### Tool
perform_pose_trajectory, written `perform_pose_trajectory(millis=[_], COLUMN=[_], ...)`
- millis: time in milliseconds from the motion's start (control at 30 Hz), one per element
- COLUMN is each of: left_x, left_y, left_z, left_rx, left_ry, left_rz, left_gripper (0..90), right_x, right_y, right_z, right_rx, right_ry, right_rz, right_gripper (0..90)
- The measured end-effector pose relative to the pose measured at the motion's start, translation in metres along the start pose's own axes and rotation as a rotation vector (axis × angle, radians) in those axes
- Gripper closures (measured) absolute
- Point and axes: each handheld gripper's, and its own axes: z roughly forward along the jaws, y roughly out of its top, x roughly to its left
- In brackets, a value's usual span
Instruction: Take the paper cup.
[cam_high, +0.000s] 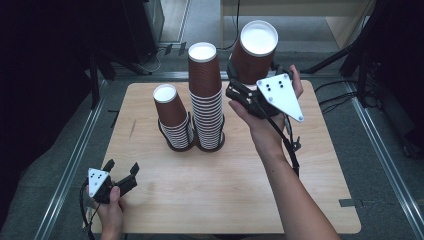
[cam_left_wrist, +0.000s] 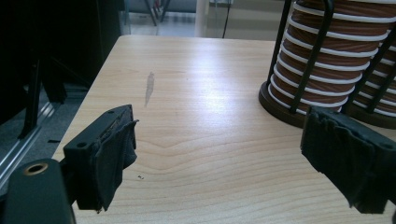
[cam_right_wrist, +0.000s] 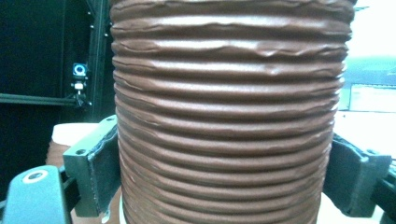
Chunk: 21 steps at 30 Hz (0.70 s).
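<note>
The padded black fingers of the right gripper are clenched on a brown ribbed paper cup with a white interior; in the right gripper view the cup's corrugated wall stands between the two pads and touches both. In the high view this cup is held upright above the light wooden table, toward 1 o'clock from the table's centre, clear of the surface. The right hand grips the tool from below, its grey three-cornered plate facing up.

The left gripper rests at the table's 8 o'clock edge in the left hand. Its jaws are released and spread wide, with bare wood between them in the left gripper view.

Near the table's centre, toward 12 o'clock, stand two stacks of like brown cups in dark wire holders with round bases: a tall stack and, just beside it at its 9 o'clock, a short stack. The white rims of the nested cups show as bands in the left gripper view.
</note>
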Motion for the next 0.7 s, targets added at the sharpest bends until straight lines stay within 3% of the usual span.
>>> perform_pose_trajectory(millis=[333,700], left_x=[-0.003,-0.006], left_y=[-0.001,-0.001], left_z=[-0.001,0.000], left_rx=[0.008,0.013], left_ry=[0.009,0.008], left_rz=[0.031,0.053], left_gripper=[10.1,10.1], right_x=[-0.020,-0.027], right_y=[-0.017,-0.045], right_z=[-0.019,-0.030], right_rx=[0.036,0.077], right_ry=[-0.026,-0.032], right_rz=[0.017,0.002], right_gripper=[13.0,13.0])
